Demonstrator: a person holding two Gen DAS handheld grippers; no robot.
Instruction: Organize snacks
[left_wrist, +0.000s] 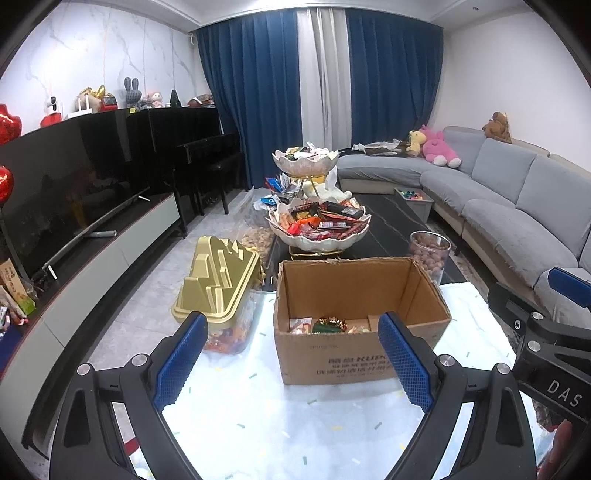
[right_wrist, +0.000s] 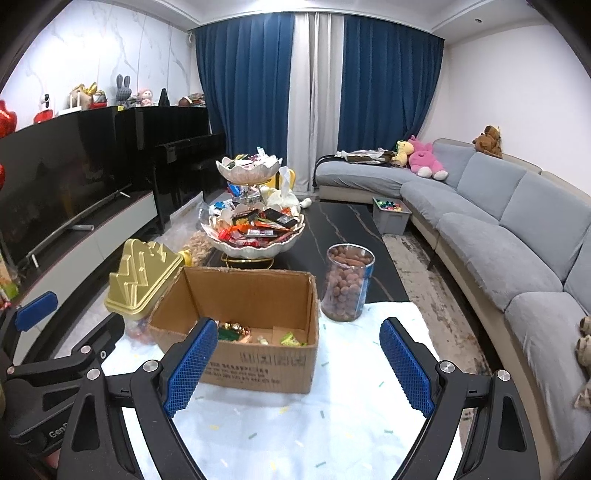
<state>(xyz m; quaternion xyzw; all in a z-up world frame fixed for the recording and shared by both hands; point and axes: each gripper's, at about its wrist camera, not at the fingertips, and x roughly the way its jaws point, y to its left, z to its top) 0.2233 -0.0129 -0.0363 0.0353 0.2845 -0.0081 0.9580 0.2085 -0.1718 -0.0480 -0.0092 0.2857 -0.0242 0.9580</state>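
Note:
An open cardboard box (left_wrist: 362, 295) (right_wrist: 240, 302) stands on a white cloth, with a few wrapped snacks (left_wrist: 328, 325) (right_wrist: 232, 330) on its floor. Behind it a two-tier shell-shaped bowl (left_wrist: 317, 225) (right_wrist: 255, 229) is piled with snack packets. My left gripper (left_wrist: 291, 354) hovers open in front of the box, nothing between its blue pads. My right gripper (right_wrist: 299, 362) is also open and empty, off the box's right front corner. A clear jar of brown nuts (left_wrist: 430, 253) (right_wrist: 347, 280) stands right of the box. A gold-lidded clear container (left_wrist: 218, 280) (right_wrist: 142, 277) sits at its left.
A dark coffee table (right_wrist: 332, 229) carries the bowl. A grey sofa (right_wrist: 498, 229) curves along the right, with a grey bin of small items (right_wrist: 391, 214) at its foot. The TV cabinet (left_wrist: 92, 258) and piano line the left. A bag of nuts (right_wrist: 195, 243) lies behind the gold lid.

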